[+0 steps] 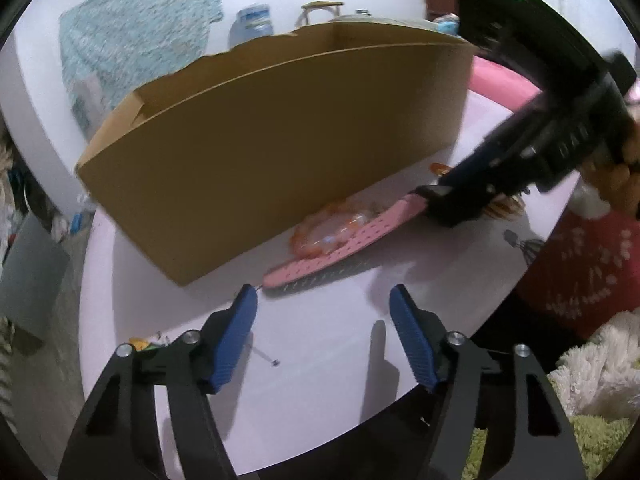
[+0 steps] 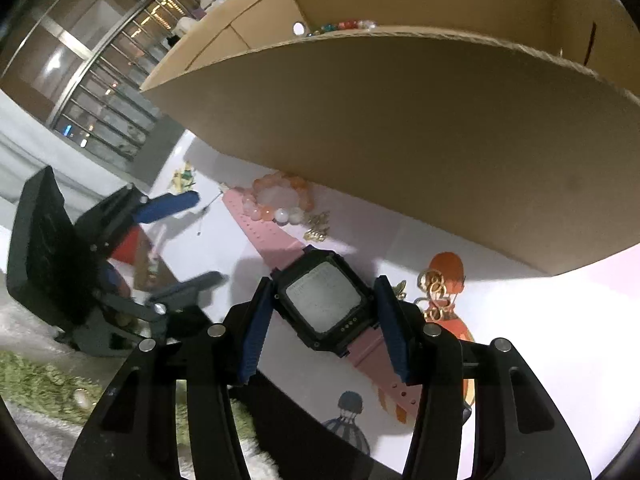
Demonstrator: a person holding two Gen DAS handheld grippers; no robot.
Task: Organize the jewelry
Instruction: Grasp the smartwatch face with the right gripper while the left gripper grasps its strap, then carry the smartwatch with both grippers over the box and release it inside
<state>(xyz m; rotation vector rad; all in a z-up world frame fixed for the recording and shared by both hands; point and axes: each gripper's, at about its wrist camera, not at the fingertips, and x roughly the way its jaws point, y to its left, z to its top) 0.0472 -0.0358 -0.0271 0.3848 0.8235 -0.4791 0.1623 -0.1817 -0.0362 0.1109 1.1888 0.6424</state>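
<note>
A black square-faced watch [image 2: 324, 304] on a pink strap [image 1: 320, 258] has my right gripper [image 2: 323, 282] shut on the sides of its case. The strap trails toward the left gripper and throws a shadow on the white table [image 1: 320, 380]. An orange and white bead bracelet [image 2: 280, 200] lies beside the strap, against the cardboard box [image 1: 280, 140]. My left gripper [image 1: 322, 289] stands open just short of the strap's tip, nothing between its blue pads [image 1: 236, 332]. The right wrist view shows the left gripper [image 2: 210, 237] at the left; the left wrist view shows the right gripper [image 1: 440, 204] at upper right.
Gold earrings [image 2: 318, 226] lie by the bracelet, and a gold piece [image 2: 434, 292] sits right of the watch. A thin pin [image 1: 264, 354] and a yellow-green trinket [image 2: 184, 178] lie near the left gripper. Coloured beads [image 2: 348, 25] show inside the box. A green rug [image 2: 36, 388] lies below the table edge.
</note>
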